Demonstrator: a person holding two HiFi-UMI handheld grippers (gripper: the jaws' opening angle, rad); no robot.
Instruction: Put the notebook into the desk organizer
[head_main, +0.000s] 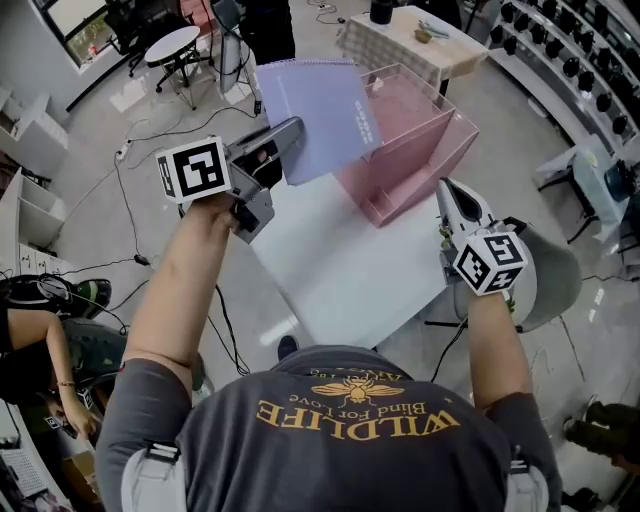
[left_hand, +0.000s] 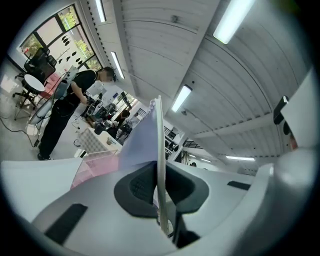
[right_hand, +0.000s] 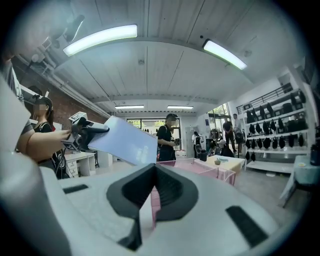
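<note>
A lavender spiral notebook (head_main: 320, 115) hangs in the air over the table's far left corner, and my left gripper (head_main: 293, 135) is shut on its lower left edge. The left gripper view shows the notebook (left_hand: 142, 140) edge-on between the pads (left_hand: 135, 187). Just right of it, the pink see-through desk organizer (head_main: 420, 150) stands on the white table (head_main: 340, 270), and the notebook's right edge overlaps its left wall. My right gripper (head_main: 452, 200) hovers at the table's right edge, near the organizer's front corner, shut and empty. Its view shows the notebook (right_hand: 125, 140), the left gripper (right_hand: 85, 132) and the organizer (right_hand: 200, 167).
A table with a checked cloth (head_main: 420, 40) stands behind the organizer. A round white table (head_main: 172, 45) and cables are on the floor at far left. A grey chair (head_main: 550, 280) is right of the table, and a person (head_main: 40, 350) sits at lower left.
</note>
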